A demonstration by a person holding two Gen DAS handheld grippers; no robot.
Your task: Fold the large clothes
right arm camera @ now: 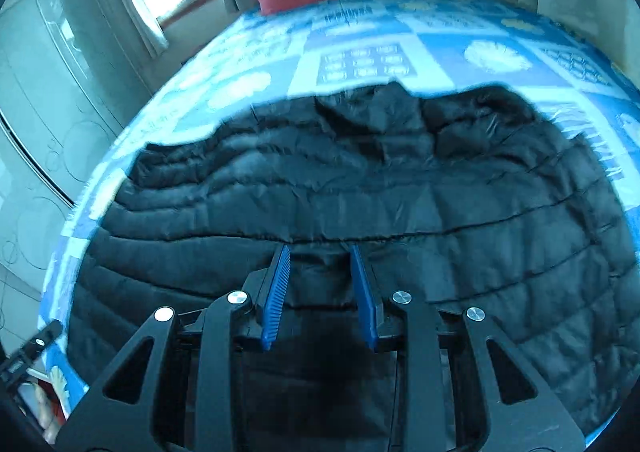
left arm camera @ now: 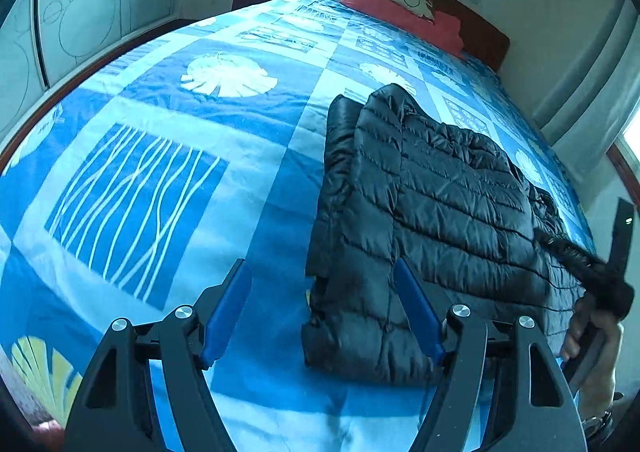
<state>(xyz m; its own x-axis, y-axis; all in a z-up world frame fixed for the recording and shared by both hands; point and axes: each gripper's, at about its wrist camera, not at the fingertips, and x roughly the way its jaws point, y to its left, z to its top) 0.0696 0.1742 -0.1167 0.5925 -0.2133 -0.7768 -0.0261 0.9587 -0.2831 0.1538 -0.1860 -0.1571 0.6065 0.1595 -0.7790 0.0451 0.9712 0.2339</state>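
- Left gripper (left arm camera: 322, 272): jaws wide, nothing between them, hovering over the jacket's near left corner.
- Right gripper (right arm camera: 320, 252): jaws narrow but parted; fabric lies between the blue pads (right arm camera: 276, 288), a pinch not confirmed.
- Jacket (left arm camera: 432, 203), black and quilted, lies partly folded on the bed (left arm camera: 160, 123), from 3 toward 5 o'clock in the left view.
- Judgement: grab both hem corners deep, lift together, and carry toward 12 o'clock evenly; puffy fabric slips.
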